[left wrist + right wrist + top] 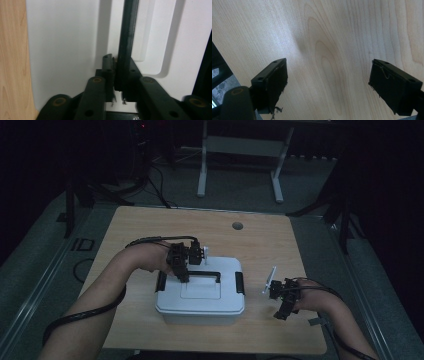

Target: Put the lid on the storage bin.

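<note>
While the white lidded box (200, 292) sits near the middle of the wooden table (150, 225), toward the person's side, its long axis runs left to right across the high view, with a black latch (240, 282) on its right end and another on its left. A black handle (205, 274) lies along the lid, parallel to that long axis, above a shallow rectangular recess.

From the high view, the left gripper (181, 270) reaches down onto the left part of the handle. In the left gripper view the left gripper (117, 75) has its jaws clenched on the handle (127, 32), which runs straight up the picture away from the jaws over the white lid (65, 45); a strip of table shows at the left edge.

To the right of the box and apart from it, the right gripper (283, 307) hangs over bare table. In the right gripper view the right gripper (328, 80) has its jaws spread wide with nothing between them but wood grain.

No brand, label or writing can be read on the box or the grippers.
</note>
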